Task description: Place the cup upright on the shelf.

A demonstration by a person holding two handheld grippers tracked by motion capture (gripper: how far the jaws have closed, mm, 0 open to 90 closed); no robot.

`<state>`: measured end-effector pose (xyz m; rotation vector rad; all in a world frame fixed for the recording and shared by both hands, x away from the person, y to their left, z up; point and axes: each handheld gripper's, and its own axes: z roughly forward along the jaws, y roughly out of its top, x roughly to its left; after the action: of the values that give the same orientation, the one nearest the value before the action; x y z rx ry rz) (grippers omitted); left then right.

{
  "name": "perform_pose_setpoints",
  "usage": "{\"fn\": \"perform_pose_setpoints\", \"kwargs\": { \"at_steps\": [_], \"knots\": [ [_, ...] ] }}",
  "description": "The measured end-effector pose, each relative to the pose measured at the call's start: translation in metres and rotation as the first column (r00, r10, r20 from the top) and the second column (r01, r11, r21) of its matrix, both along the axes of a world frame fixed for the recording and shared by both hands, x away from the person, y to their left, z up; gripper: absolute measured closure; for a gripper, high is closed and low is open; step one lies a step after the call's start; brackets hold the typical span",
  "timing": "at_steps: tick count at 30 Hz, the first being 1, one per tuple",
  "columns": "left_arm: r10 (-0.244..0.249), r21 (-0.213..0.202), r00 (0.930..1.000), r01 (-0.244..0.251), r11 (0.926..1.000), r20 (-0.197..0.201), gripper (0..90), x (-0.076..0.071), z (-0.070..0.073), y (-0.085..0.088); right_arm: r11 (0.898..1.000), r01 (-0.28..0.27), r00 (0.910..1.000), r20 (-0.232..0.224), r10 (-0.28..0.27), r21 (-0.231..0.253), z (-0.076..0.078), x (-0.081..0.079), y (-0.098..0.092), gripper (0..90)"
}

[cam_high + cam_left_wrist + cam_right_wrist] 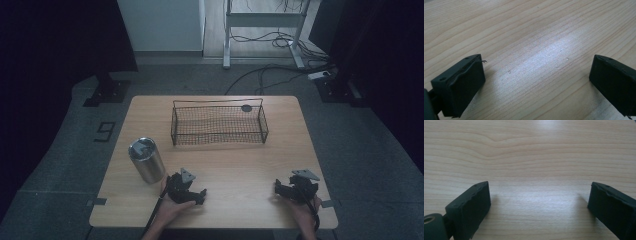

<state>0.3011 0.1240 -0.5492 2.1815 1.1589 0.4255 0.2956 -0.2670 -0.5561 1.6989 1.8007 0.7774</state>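
Desk (pixel 235 160) wooden. Wire basket (pixel 219 125) at far middle. Steel tumbler (pixel 146 160) upright near left edge, just beside left gripper (pixel 199 196). Right gripper (pixel 278 189) near right edge. Both grippers released, jaws spread over bare wood.

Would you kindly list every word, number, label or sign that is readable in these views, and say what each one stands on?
"9": a dark numeral marked on the grey floor, left of the table; it could also read as a 6 from the other side.
Steel tumbler: no readable brand or label.
Wire basket: no text.
Left gripper and right gripper: no readable marking.
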Motion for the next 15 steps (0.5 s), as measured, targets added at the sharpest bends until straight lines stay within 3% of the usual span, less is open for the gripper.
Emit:
{"fn": "perform_pose_setpoints", "kwargs": {
  "at_steps": [15],
  "knots": [
    [0.003,-0.002,1.0000,-0.003,1.0000,0.004,1.0,-0.0001,0.0000,0.0003,1.000,0.004,0.9999,-0.010,-0.004,0.008,-0.0003,0.0011,-0.0002,1.4]
  ]
}}
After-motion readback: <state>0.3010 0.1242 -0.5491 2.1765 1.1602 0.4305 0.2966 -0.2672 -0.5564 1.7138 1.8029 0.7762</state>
